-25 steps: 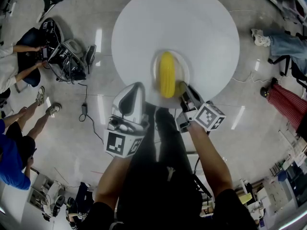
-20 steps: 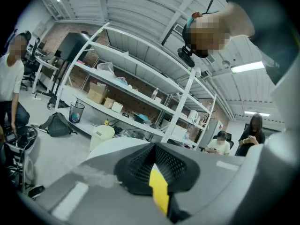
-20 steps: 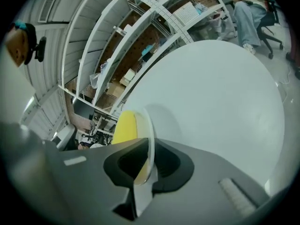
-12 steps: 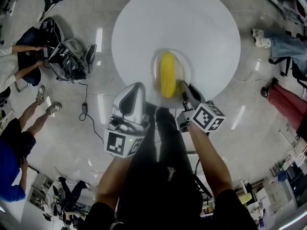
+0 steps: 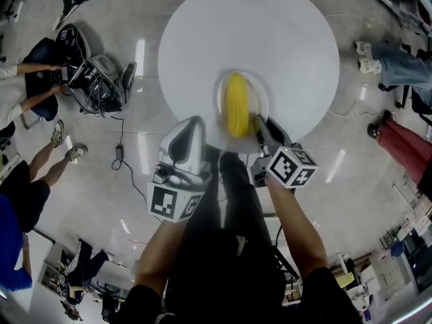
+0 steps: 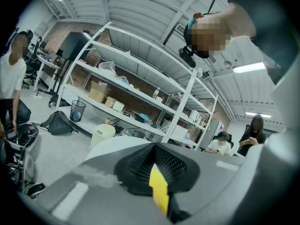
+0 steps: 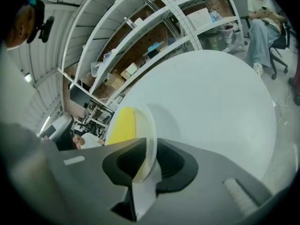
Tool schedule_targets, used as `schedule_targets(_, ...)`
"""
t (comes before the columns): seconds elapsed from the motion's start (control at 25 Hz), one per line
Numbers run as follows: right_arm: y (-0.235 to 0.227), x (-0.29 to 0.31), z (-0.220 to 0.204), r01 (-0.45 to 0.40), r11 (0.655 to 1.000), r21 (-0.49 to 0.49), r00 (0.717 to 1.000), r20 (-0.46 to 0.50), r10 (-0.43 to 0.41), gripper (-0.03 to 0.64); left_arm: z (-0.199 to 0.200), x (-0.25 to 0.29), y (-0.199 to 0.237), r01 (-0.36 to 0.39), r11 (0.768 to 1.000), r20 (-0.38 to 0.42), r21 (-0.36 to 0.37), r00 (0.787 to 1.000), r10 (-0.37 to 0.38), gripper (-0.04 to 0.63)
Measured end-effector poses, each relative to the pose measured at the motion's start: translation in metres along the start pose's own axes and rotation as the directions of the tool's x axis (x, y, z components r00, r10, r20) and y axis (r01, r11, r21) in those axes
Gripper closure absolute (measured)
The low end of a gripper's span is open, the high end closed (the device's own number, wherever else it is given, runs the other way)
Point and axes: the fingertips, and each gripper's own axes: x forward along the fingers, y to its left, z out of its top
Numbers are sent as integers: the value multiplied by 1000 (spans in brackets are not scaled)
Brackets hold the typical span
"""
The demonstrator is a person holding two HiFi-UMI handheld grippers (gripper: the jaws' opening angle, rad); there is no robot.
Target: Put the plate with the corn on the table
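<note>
1. The right gripper (image 5: 258, 123) pinches the near rim of the white plate (image 5: 262, 102). The yellow corn (image 5: 236, 105) lies on the plate just past the fingertips.
2. The plate is over the near side of the round white table (image 5: 270, 32). I cannot tell if it touches.
3. The right gripper view shows the rim edge-on between the squeezing jaws. The head view shows the plate from above.
4. The left gripper (image 5: 187, 132) is beside the table, with its jaws together. A thin yellow strip (image 6: 159, 193) shows between them.
5. Each gripper's cube (image 5: 291, 166) has black and white squares.
</note>
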Motion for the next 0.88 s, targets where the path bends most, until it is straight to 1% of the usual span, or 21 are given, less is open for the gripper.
schedule_targets(0.4, -2, 0, -1, 24, 999, -37, 1000, -18, -25, 541, -1, 1, 2, -1, 1000, -1, -5, 1000, 1, 592)
schedule_targets(0.88, -2, -1, -1, 28, 999, -45, 1000, -12, -28, 528, -3, 0, 2, -1, 1000, -4, -8, 1000, 1, 592)
